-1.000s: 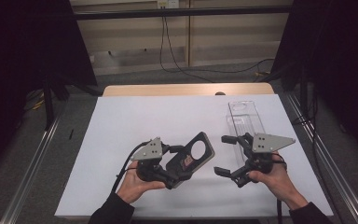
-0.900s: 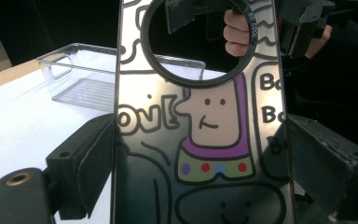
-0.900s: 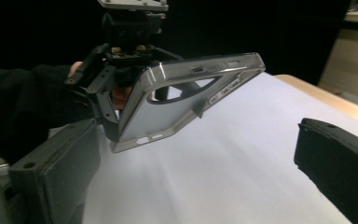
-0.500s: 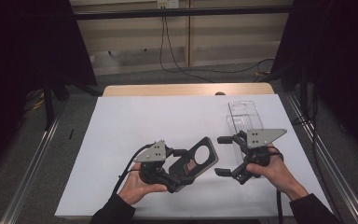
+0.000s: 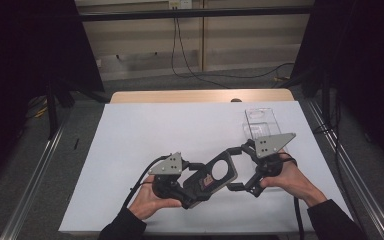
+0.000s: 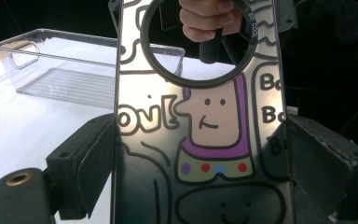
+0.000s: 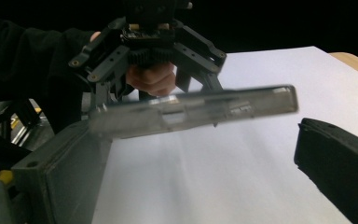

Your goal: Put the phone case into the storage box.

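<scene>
Left claw [image 5: 207, 182] clamped on the phone case [image 5: 213, 175] — a flat dark case with a round cut-out near its far end. Gripped across its width, both jaws pressed against its long edges, as seen in the left gripper view. Printed side of case [image 6: 200, 140] turned toward that camera: cartoon figures, purple collar, coloured dots. Held clear above the white surface [image 5: 145, 135], tilted, near the front edge and roughly at centre.

Right claw [image 5: 237, 167] held just beside the far end of the case, jaws apart. In the right gripper view, case [image 7: 191, 112] seen edge-on between the two jaws — one end close by the left-hand jaw, well apart from the right-hand jaw. No pad pressed on it. Contact at the left-hand jaw cannot be told.

Clear plastic bin [image 5: 259, 122] standing on the surface at the far right, behind the right claw, apart from the case. Bin [image 6: 74, 65] also visible behind the case in the left gripper view, upright and with a cut-out handle at one end.

Left hand [image 5: 147, 200] and right hand [image 5: 287, 175] wrapped round the gripper handles, dark sleeves entering from the bottom edge.
</scene>
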Demonstrator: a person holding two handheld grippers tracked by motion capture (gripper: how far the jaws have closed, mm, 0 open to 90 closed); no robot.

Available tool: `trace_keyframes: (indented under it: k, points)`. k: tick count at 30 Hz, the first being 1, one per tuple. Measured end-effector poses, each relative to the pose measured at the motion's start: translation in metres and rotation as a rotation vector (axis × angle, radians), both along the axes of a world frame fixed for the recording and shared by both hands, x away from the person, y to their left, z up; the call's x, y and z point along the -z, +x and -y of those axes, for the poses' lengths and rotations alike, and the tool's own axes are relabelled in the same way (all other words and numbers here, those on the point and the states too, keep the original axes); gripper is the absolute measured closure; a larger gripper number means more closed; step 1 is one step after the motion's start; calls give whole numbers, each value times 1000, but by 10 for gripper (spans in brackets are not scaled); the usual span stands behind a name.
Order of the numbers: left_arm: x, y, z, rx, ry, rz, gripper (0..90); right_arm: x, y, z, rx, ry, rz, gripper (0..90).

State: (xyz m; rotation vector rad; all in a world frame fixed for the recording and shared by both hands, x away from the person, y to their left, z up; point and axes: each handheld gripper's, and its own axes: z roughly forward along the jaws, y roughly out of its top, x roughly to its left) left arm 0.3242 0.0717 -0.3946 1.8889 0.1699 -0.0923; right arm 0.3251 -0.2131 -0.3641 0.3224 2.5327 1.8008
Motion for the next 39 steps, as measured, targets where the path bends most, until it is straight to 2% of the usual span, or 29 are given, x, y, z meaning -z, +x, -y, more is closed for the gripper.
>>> trace_keyframes:
  k: [10,17,27,34,39]
  points:
    - [2,-1,2,20,14,-7,123,-1,1,-9,-59,-1,-7,11]
    - [3,-2,3,31,20,-7,123,0,2,-11,-93,-5,-4,68]
    - [4,-2,4,60,21,-14,123,0,1,-14,-132,-13,-8,86]
    - [6,-1,4,64,29,-3,122,0,2,-15,-138,-39,-23,101]
    - [6,0,4,43,18,-3,116,-1,3,-14,-129,-37,-33,109]
